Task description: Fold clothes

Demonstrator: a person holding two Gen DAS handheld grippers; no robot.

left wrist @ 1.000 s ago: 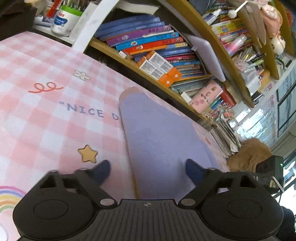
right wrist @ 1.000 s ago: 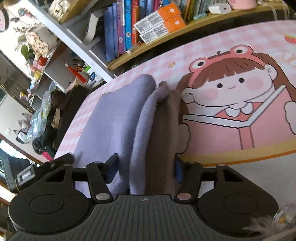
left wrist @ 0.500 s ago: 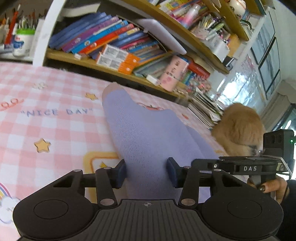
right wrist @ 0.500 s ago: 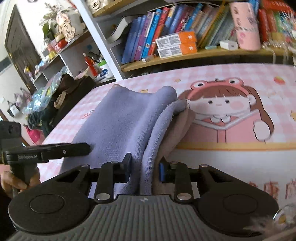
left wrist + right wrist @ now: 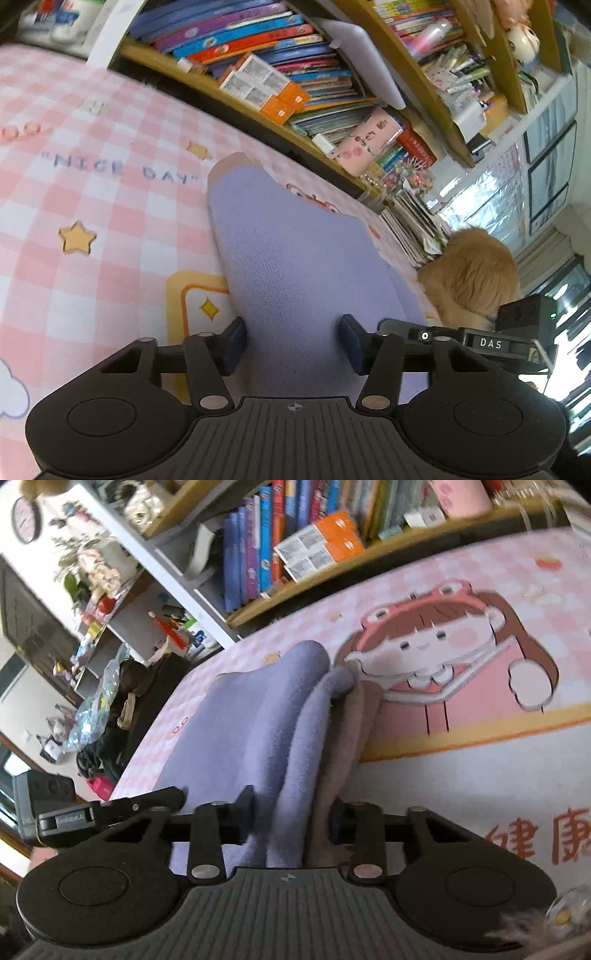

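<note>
the purple garment (image 5: 295, 258) lies on the pink mat (image 5: 92, 206), its long axis running straight away from me toward the bookshelf (image 5: 295, 74). my left gripper (image 5: 291, 341) has just closed in and pinches the near edge; my right gripper (image 5: 291, 818), beside it, has closed too, clamping the bunched folds, both equally near.
</note>
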